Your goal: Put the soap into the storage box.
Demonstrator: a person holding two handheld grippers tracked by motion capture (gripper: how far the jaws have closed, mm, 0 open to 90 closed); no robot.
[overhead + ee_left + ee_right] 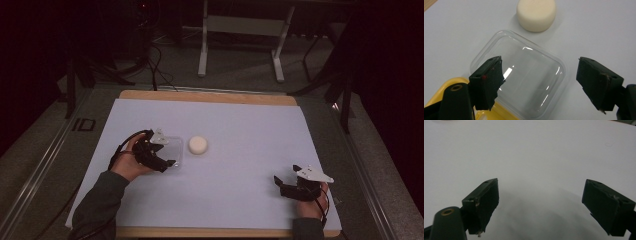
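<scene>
Clear plastic lid lies on the desk toward its left edge, between the jaws of the left hand-held gripper, which is released. Right hand-held gripper, near the right corner, is released too. Round white sponge sits just past the lid.

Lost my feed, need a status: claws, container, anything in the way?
Left claw open over the clear lid, not gripping. Right claw open, nothing between its jaws. White puck just beyond the lid, apart from it.
</scene>
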